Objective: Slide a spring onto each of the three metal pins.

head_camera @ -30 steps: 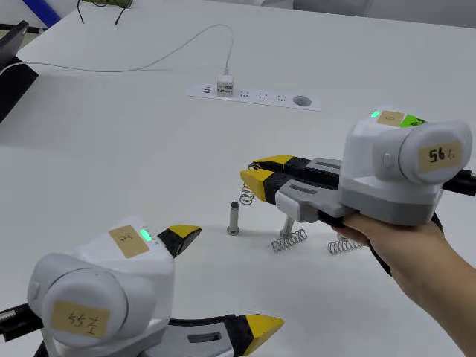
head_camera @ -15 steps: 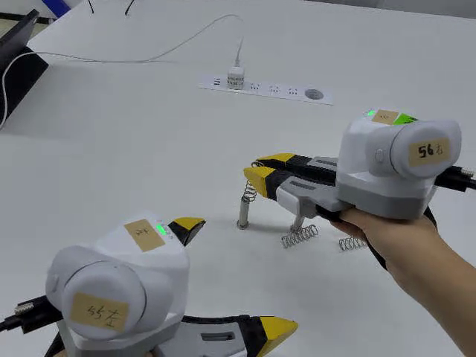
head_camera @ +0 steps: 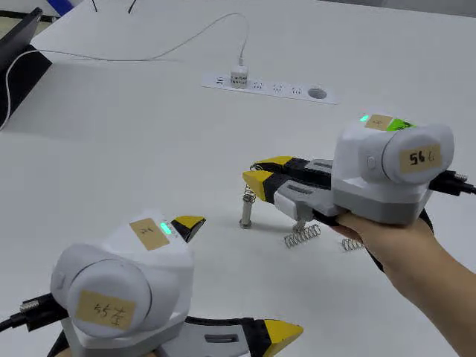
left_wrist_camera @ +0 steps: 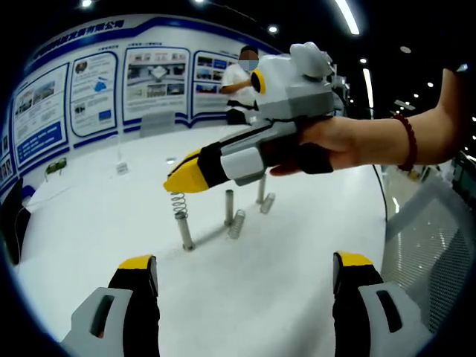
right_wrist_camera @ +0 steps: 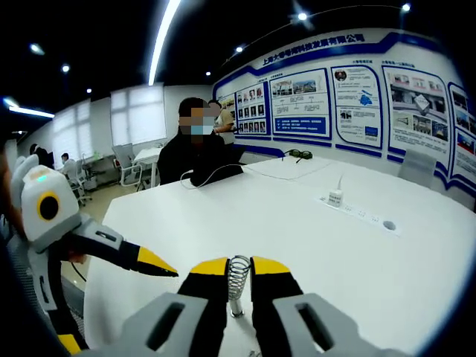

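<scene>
My right gripper (right_wrist_camera: 238,266) is shut on a spring (right_wrist_camera: 238,277), which sits over the top of a metal pin (right_wrist_camera: 236,309). From the head view, that gripper (head_camera: 256,172) reaches in from the right, and the spring (head_camera: 248,195) hangs just above the near upright pin (head_camera: 245,214). A second pin (head_camera: 300,224) stands partly behind the jaws. Two loose springs (head_camera: 301,235) (head_camera: 352,243) lie on the table. My left gripper (head_camera: 236,277) is low at the front, open and holding nothing. Its own view shows three pins (left_wrist_camera: 184,232) (left_wrist_camera: 229,207) (left_wrist_camera: 262,190).
A white power strip (head_camera: 268,87) with a plugged charger and cable lies at the back of the white table (head_camera: 134,149). A dark device (head_camera: 18,59) sits at the far left edge. A person (right_wrist_camera: 195,152) sits across the table.
The right gripper has brought its spring from slightly right of the near pin to directly over the pin's top. The head camera has shifted. The left gripper stays open.
</scene>
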Available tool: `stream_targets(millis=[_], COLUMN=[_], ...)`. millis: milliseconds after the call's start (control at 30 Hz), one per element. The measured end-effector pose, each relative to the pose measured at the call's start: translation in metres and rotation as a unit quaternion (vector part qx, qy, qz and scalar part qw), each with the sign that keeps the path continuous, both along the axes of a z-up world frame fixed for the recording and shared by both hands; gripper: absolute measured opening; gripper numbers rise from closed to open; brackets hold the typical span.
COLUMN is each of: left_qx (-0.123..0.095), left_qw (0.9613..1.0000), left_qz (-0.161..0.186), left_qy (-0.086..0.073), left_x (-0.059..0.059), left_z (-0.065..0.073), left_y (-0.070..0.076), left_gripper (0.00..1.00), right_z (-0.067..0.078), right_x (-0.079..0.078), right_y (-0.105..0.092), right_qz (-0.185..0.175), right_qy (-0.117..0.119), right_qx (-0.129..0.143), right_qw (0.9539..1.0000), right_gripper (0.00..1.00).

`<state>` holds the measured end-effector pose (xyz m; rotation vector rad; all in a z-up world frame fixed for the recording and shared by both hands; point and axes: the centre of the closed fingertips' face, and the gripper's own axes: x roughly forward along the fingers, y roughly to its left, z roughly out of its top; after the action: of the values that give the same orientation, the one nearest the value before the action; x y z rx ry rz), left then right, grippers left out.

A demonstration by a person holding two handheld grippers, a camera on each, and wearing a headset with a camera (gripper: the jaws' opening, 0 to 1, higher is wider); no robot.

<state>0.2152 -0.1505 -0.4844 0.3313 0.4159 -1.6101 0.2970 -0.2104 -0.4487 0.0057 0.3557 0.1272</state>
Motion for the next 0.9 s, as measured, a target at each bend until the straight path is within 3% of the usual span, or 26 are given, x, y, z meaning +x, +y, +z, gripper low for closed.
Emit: stream_targets(millis=[433,900], left_qx=[0.009,0.008], left_qw=[0.9999,0.9999], left_qz=[0.002,0.003], left_qy=[-0.004,-0.005], left_x=[0.002,0.003], left_z=[-0.003,-0.003], left_y=[0.002,0.002], left_gripper=[0.99,0.98], right_z=[-0.014,-0.036], right_x=[-0.001,-0.001], right_y=[0.003,0.005], right_qz=[0.013,0.019], right_qy=[0.021,0.05], right_qx=[-0.052,-0.06], right_qw=[0.9984,0.9967], right_gripper=[0.12,0.12])
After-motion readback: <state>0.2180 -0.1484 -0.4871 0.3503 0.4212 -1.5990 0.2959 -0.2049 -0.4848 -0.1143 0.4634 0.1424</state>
